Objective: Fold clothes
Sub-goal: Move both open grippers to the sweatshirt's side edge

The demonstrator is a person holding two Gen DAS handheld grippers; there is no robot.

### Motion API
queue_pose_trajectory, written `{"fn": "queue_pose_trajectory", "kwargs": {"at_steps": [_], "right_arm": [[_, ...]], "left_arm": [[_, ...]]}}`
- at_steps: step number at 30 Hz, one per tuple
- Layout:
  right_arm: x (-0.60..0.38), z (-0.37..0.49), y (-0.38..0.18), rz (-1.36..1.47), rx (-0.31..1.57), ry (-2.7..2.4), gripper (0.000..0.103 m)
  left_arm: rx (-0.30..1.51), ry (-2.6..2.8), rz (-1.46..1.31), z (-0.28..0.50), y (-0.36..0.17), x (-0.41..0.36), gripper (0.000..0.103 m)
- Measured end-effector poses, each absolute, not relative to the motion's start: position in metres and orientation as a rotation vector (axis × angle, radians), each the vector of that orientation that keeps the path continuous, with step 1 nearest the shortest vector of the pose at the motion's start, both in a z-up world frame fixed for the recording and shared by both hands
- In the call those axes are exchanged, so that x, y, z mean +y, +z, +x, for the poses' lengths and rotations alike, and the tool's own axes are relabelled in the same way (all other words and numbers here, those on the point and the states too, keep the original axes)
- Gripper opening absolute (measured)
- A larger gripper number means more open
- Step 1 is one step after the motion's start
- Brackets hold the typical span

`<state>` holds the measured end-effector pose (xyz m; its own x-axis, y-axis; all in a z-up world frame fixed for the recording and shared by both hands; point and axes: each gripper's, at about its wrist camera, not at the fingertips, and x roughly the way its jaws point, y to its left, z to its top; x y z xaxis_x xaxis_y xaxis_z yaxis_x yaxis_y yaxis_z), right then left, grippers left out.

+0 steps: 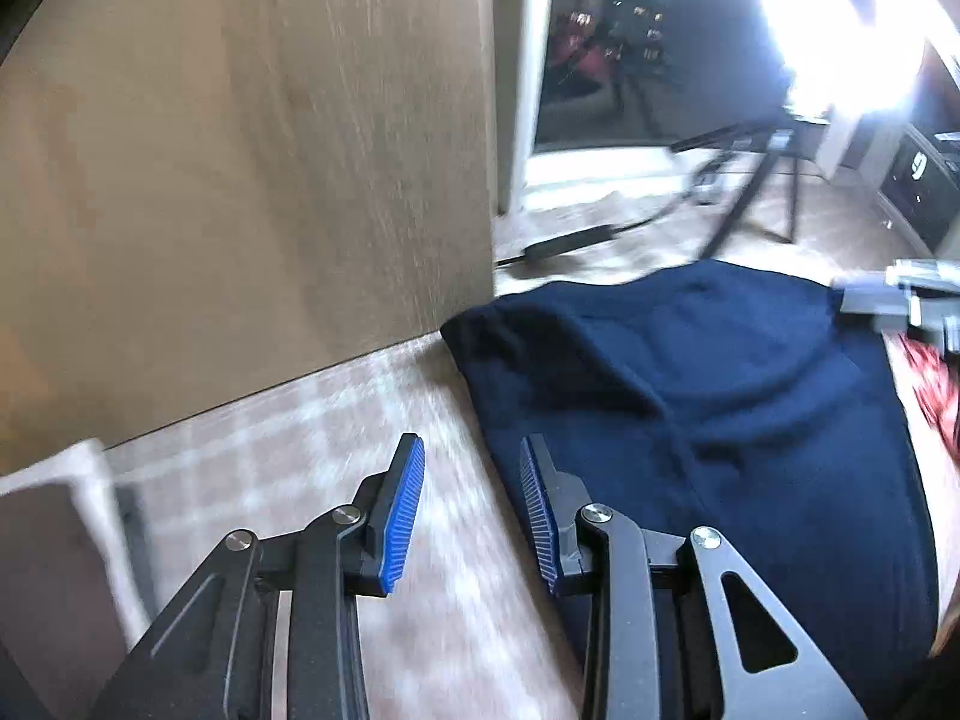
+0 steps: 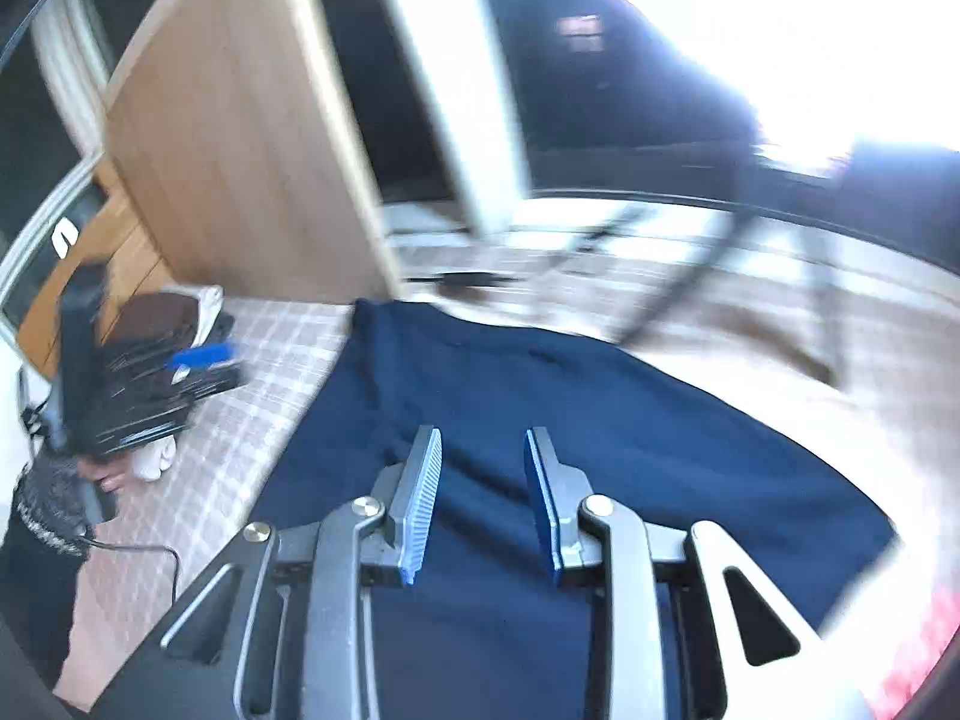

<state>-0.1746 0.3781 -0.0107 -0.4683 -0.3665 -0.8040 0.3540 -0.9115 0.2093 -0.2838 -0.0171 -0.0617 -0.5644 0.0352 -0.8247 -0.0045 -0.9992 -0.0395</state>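
Observation:
A dark navy garment (image 1: 708,396) lies spread flat on a pale checked surface (image 1: 312,438). My left gripper (image 1: 471,456) hovers open over the garment's left edge, nothing between its blue pads. In the right wrist view the same navy garment (image 2: 540,396) fills the middle, and my right gripper (image 2: 483,444) is open above it, holding nothing. The right gripper's tip (image 1: 906,294) shows at the far right of the left wrist view. The left gripper (image 2: 198,357) appears blurred at the left of the right wrist view.
A wooden cabinet side (image 1: 252,168) rises along the left. A stack of folded dark clothes (image 2: 156,360) sits beside it on the checked surface. A red patterned cloth (image 1: 930,384) lies to the right. A tripod (image 1: 756,192) and cable stand on the floor beyond.

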Motion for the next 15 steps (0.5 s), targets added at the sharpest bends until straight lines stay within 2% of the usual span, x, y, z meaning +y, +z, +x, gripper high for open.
{"fn": "queue_pose_trajectory", "kwargs": {"at_steps": [3,4,8,15], "right_arm": [[0.427,-0.147,-0.002,1.337,-0.051,-2.441,0.034],[0.445,-0.134,-0.010,1.381,-0.059,-2.459,0.040],[0.501,-0.091,-0.051,1.580,-0.119,-2.469,0.040],[0.545,-0.086,-0.076,1.609,-0.131,-2.489,0.040]], "left_arm": [[-0.033,2.750,-1.426,-0.230,-0.038,0.002,0.032],[-0.050,2.733,-1.423,-0.213,-0.035,0.014,0.032],[-0.086,2.615,-1.464,-0.148,-0.043,0.073,0.033],[-0.137,2.455,-1.524,-0.094,-0.067,0.178,0.033]]}}
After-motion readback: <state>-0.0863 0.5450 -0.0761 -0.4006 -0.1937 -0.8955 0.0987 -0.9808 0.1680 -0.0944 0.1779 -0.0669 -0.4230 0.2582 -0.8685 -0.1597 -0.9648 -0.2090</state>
